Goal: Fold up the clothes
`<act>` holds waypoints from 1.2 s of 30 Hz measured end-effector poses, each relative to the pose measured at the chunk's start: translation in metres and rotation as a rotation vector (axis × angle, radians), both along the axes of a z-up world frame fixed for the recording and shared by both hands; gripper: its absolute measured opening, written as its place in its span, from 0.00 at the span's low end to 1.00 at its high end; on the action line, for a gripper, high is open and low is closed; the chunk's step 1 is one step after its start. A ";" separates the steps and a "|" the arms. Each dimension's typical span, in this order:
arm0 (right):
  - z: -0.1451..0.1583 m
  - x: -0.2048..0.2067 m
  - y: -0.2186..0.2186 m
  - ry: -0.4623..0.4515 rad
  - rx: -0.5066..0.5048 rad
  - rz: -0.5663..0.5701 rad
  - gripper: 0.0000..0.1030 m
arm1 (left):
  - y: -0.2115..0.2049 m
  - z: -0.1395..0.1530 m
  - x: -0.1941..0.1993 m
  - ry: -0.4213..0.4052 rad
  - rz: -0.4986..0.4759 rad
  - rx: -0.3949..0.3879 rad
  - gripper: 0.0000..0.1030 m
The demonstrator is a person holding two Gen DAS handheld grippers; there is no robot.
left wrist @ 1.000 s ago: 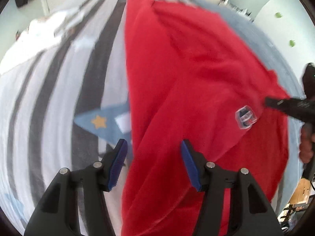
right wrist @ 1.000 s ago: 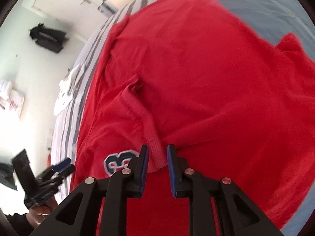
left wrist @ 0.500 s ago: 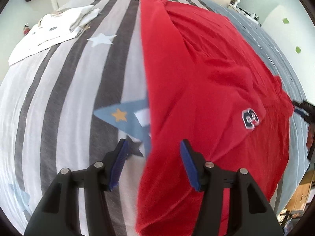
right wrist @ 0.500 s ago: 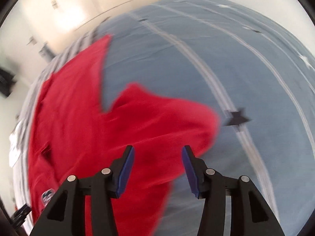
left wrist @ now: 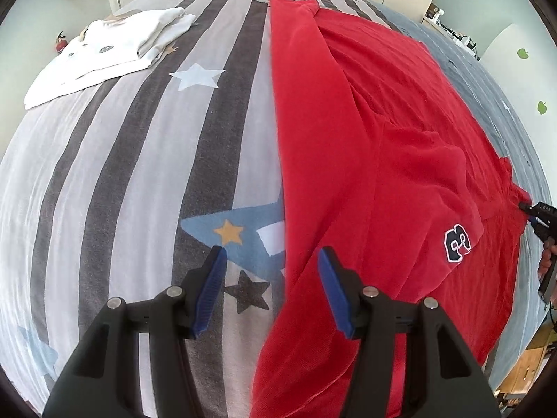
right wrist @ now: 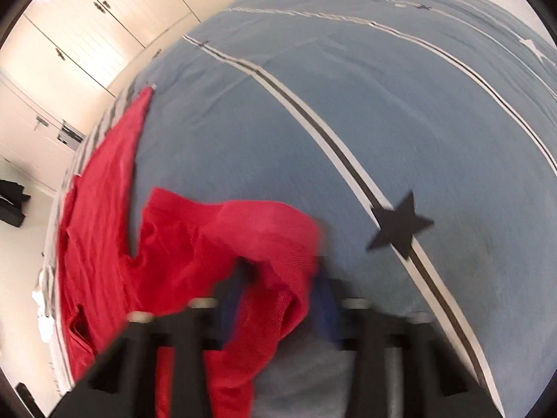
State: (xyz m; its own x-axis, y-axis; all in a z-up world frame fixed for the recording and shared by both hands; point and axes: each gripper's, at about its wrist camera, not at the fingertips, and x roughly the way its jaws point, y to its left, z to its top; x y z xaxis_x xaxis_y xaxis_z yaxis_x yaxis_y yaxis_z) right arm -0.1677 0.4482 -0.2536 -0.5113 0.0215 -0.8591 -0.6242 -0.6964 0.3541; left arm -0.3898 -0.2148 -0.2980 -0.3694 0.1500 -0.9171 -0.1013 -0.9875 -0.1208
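Note:
A red shirt (left wrist: 365,139) lies spread on the bed, one sleeve with a number patch (left wrist: 457,244) folded over its body. My left gripper (left wrist: 272,254) hovers open above the shirt's left edge, nothing pinched. My right gripper (right wrist: 282,289) is at the shirt's far side; its jaws are closing, with the other red sleeve (right wrist: 243,230) bunched between the blurred fingers. In the left wrist view the right gripper (left wrist: 525,207) shows at the right edge, its tips together on the shirt's hem, with a person's hand (left wrist: 546,261) behind it.
The bed cover is grey-and-white striped with stars (left wrist: 139,174) on the left and blue-grey with thin stripes (right wrist: 348,122) on the right. A folded white garment (left wrist: 111,52) lies at the far left. Wardrobe doors (right wrist: 87,35) stand beyond the bed.
The right gripper let go of the patch sleeve, swung right across the shirt, opened, and closed over the other sleeve. The left gripper stayed open over the shirt's left edge.

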 end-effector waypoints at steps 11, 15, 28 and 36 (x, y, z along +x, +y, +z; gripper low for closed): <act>0.124 -0.041 -0.144 0.142 0.300 0.357 0.13 | -0.029 0.014 0.014 0.027 0.028 0.042 0.51; 0.124 -0.081 -0.255 0.211 0.213 0.566 0.13 | -0.042 0.018 0.010 0.040 0.037 0.062 0.51; 0.064 -0.058 -0.385 0.091 0.064 0.835 0.32 | -0.029 0.017 -0.028 0.048 -0.060 0.249 0.51; 0.047 -0.006 -0.333 -0.068 0.138 0.727 0.37 | 0.046 0.008 -0.055 0.002 -0.268 0.319 0.51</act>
State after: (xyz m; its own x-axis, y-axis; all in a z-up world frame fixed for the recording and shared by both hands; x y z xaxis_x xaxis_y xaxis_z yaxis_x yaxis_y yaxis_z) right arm -0.1736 0.1157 -0.2066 -0.3837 -0.1916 -0.9034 -0.0065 -0.9776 0.2101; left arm -0.4447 -0.1690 -0.2902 -0.2803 0.5177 -0.8084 -0.3504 -0.8392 -0.4159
